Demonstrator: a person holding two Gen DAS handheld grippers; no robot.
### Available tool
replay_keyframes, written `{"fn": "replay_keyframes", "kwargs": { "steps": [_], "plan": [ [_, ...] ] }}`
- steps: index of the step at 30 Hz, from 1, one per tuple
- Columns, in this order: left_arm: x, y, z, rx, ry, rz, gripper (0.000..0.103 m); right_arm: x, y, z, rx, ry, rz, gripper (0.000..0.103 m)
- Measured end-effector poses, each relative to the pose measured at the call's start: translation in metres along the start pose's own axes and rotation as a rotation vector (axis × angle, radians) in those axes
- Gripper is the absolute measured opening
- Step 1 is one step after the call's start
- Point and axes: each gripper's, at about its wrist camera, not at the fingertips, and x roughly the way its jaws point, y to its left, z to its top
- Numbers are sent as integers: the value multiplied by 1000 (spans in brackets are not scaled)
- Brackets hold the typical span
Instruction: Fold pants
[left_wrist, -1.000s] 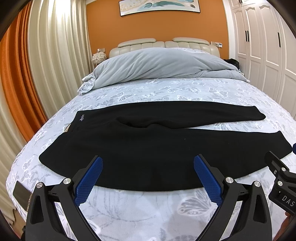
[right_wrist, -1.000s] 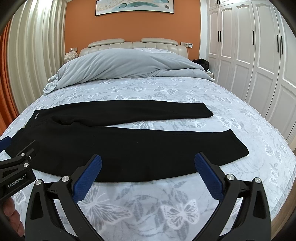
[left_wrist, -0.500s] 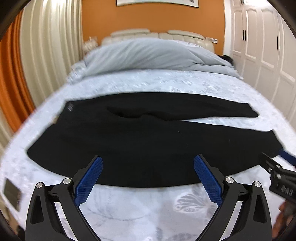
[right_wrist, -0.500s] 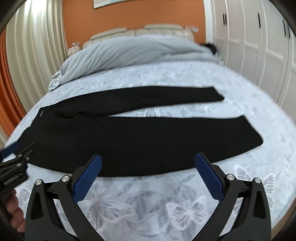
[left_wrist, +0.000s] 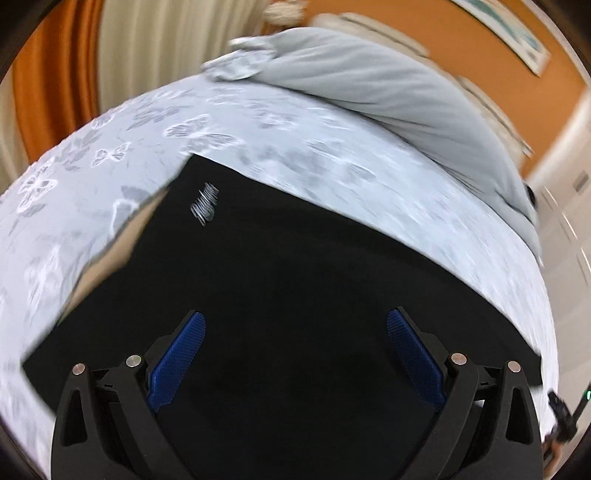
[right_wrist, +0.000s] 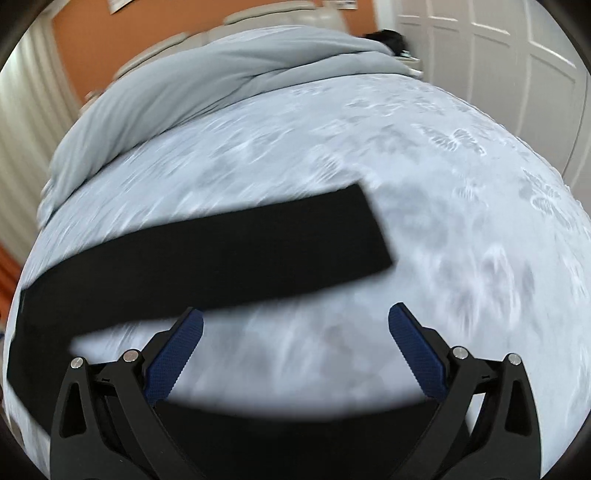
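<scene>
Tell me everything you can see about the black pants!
The pants are plain black, soft-looking cloth with a small pale logo near the waist. They lie flat on the butterfly-patterned bed, legs apart, with bedsheet showing between them in the right wrist view. Both open grippers hover over them; neither holds them.

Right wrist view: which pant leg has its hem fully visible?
The far leg; its squared hem lies on the butterfly bedsheet. The near leg runs under the right gripper.

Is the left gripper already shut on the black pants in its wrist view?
No: the left gripper hangs with its blue fingers wide apart above the pants, pinching no cloth.
</scene>
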Motion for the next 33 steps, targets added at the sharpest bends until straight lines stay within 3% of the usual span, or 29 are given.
{"fn": "replay_keyframes", "kwargs": {
  "steps": [4,6,11,13,14,15,16,17,18,22,26,30,33],
  "plan": [
    [54,28,52,-54,11,109,97,59,-27,48,67,38,-18,98],
    [79,34,69,-68,26,145,97,83,-28,60,61,50,-74,98],
    [124,35,91,-63,40,209,97,120,-29,74,70,59,-73,98],
    [128,27,97,-24,13,221,96,122,-17,74,13,48,-75,75],
    [130,23,99,-6,6,217,80,123,-13,75,-15,52,-103,58],
    [130,21,101,4,8,203,66,121,-9,75,-33,50,-91,31],
    [128,19,102,15,13,213,28,120,-10,77,-31,47,-55,16],
    [125,20,105,11,14,236,7,116,-9,78,-17,50,3,13],
    [121,23,107,0,12,217,7,110,-7,79,-21,34,1,13],
    [68,37,108,-37,-63,98,7,53,9,80,-67,-67,33,13],
    [-15,36,94,-5,-119,-10,6,-22,15,72,-98,-164,87,13],
    [-90,40,65,47,-155,-58,6,-91,8,49,-130,-209,116,13],
    [-124,51,36,72,-142,-61,7,-121,-1,26,-153,-217,109,13]
  ]
}}
